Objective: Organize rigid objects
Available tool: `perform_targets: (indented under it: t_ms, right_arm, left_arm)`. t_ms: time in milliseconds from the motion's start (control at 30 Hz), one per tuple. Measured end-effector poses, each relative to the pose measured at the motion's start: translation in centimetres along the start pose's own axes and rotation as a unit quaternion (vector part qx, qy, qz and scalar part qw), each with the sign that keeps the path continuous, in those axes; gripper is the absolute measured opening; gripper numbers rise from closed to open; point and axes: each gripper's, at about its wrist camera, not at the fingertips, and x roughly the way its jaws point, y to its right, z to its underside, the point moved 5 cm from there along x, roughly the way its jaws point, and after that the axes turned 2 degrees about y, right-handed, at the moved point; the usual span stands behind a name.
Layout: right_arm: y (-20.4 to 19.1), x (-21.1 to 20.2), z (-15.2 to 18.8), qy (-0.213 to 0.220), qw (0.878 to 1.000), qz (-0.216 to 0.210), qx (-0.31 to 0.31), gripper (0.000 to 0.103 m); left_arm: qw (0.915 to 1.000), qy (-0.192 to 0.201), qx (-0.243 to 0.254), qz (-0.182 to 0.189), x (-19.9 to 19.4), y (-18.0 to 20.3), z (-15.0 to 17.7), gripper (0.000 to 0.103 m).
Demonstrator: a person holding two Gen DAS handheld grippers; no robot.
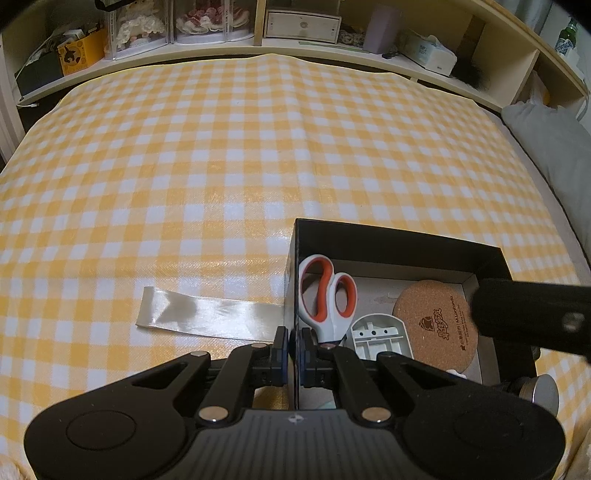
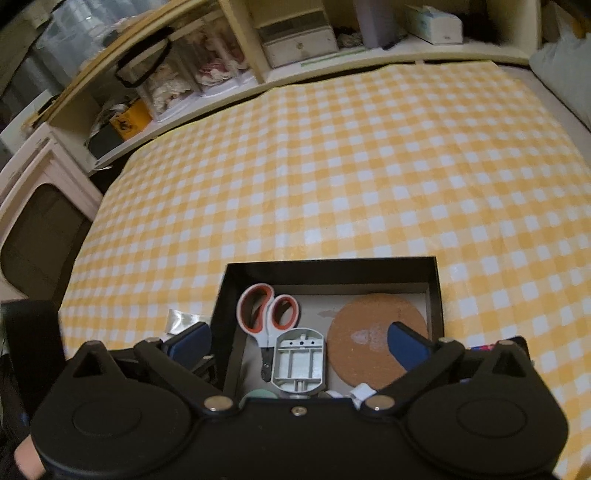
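Observation:
A black open box (image 1: 399, 236) (image 2: 328, 264) sits on the yellow checked cloth (image 1: 221, 166). Inside it lie orange-and-white scissors (image 1: 327, 295) (image 2: 267, 314), a round cork coaster (image 1: 436, 325) (image 2: 369, 339) and a white plastic oval part (image 1: 380, 336) (image 2: 299, 362). My left gripper (image 1: 294, 347) is shut on the box's left wall, one pad on each side of it. My right gripper (image 2: 299, 347) hangs over the box, open wide, with nothing pressed between its pads. One dark finger (image 1: 524, 314) of the right gripper shows over the coaster in the left wrist view.
A glossy pale strip (image 1: 207, 314) lies flat on the cloth just left of the box. A shelf (image 1: 303, 26) with boxes and clear containers runs along the far edge. A grey pillow (image 1: 554, 147) lies at the right.

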Motion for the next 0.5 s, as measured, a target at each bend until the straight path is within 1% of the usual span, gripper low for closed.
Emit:
perform_targets:
  t_ms: [200,500]
  right_arm:
    - [0.1,-1.9,-0.3,0.011,1.000,-0.005,-0.013,0.103]
    - [2.5,-5.3,-0.3,0.026,0.999,0.004,-0.030,0.103]
  left_arm:
    - [1.0000,0.000,0.000,0.000,0.0,0.0,0.0,0.005]
    - [1.0000,0.000,0.001,-0.001,0.0,0.1,0.0,0.005]
